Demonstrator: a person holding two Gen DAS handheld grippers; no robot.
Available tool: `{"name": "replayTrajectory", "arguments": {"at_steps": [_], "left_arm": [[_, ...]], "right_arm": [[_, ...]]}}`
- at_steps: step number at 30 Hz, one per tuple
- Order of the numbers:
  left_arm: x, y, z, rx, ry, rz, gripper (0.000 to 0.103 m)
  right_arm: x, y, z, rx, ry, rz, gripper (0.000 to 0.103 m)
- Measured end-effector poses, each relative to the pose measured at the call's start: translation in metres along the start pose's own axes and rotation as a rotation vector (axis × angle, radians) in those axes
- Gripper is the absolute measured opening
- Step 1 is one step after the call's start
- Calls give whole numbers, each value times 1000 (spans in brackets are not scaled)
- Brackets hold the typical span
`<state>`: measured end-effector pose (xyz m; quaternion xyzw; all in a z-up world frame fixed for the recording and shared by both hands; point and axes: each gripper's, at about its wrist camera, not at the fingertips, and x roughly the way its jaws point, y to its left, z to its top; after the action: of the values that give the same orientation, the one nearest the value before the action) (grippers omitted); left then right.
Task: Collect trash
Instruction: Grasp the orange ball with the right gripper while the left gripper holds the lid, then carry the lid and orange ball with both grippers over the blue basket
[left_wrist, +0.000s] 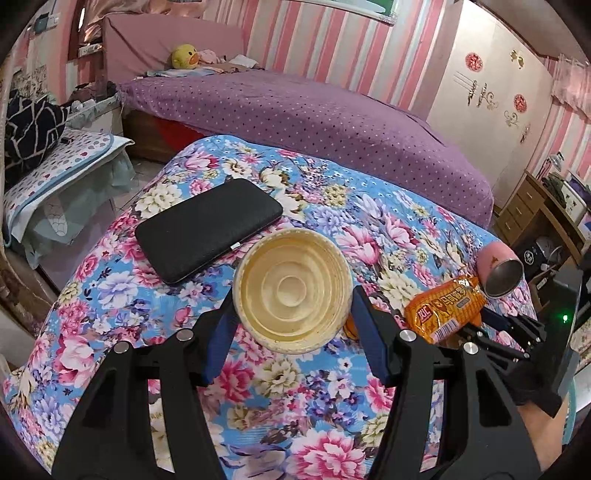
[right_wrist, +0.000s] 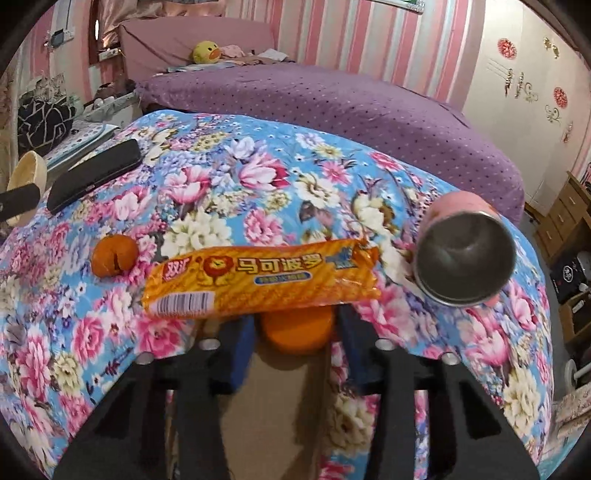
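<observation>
The left gripper (left_wrist: 291, 317) has its blue-padded fingers (left_wrist: 218, 332) pressed against opposite sides of one round cream-coloured plastic cup (left_wrist: 291, 291), clamped on it with the cup's ribbed open mouth turned toward the camera, held above the floral blue-and-pink cloth covering the table (left_wrist: 295, 406). In the right wrist view this same cup shows at the far left edge, off the cloth's side.

The right gripper (right_wrist: 295, 350) has its jaws apart. One orange crinkled plastic sausage wrapper with a barcode (right_wrist: 258, 280) lies flat across the front of its fingertips, spanning both fingers; whether it touches them cannot be told. Just under the wrapper, between the two fingers, sits a piece of orange peel (right_wrist: 295, 328), not squeezed by either. A second, curled piece of orange peel (right_wrist: 112, 260) rests on the cloth just left of the wrapper's barcode end.

Counted: one cup, one wrapper, two peel pieces. Also on the cloth, one black textured zip wallet (left_wrist: 207, 229) lies flat at the far left, just beyond the cup in the left view, and one pink metal-lined tumbler (right_wrist: 465, 254) lies on its side, mouth toward the camera, just beside the wrapper's right end. A purple dotted bed (left_wrist: 314, 114) stands behind the table.
</observation>
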<state>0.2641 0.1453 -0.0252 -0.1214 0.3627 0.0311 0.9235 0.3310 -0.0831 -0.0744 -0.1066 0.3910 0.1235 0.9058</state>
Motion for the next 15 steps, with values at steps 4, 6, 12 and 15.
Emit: {"name": "replayTrajectory", "arguments": {"at_steps": [4, 6, 12, 15], "left_arm": [[-3, -6, -1, 34, -14, 13, 59], [-6, -8, -2, 33, -14, 1, 59], [-16, -30, -11, 52, -29, -29, 59], [-21, -47, -19, 73, -36, -51, 59]], "right_arm": [[-13, -5, -4, 8, -26, 2, 41], [-26, -14, -8, 26, -44, -4, 41], [-61, -40, -33, 88, -80, -27, 41], [-82, -56, -52, 139, -102, -39, 41]]}}
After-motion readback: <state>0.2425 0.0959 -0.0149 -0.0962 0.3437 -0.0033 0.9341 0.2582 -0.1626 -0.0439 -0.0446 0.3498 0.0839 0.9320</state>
